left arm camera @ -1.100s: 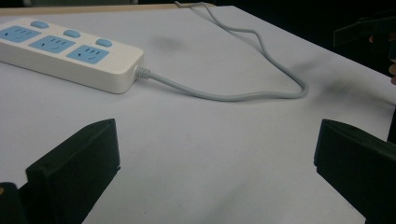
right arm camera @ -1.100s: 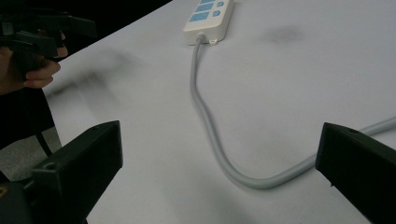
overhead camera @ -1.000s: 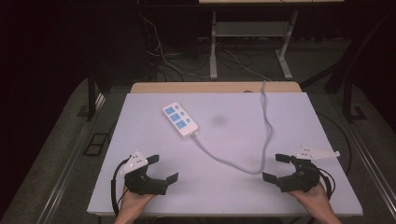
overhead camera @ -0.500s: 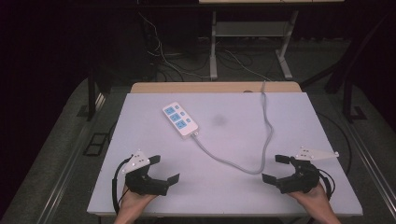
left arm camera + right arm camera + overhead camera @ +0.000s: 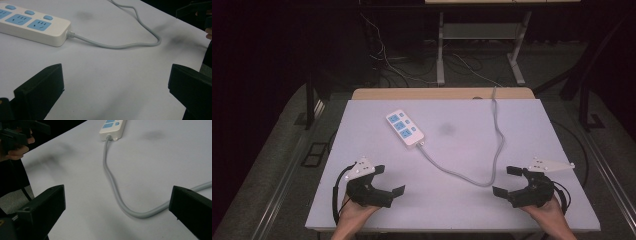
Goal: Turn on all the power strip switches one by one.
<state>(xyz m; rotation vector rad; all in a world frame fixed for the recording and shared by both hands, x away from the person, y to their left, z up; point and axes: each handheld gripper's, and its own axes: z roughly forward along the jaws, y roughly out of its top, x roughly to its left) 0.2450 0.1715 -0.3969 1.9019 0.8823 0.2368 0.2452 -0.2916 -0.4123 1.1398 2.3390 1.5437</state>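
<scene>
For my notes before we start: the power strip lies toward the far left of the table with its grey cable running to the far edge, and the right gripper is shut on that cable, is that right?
Not quite: the right gripper is open and holds nothing. In the right gripper view the cable lies flat on the table between the spread jaws. The power strip and cable route are as you said.

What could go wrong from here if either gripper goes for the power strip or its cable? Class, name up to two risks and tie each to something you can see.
1. The grey cable loops close in front of the open right gripper; a forward move could snag it and probably drag the power strip.
2. The cable runs off the table's far edge, so pulling the strip toward the open left gripper may draw it taut.
</scene>
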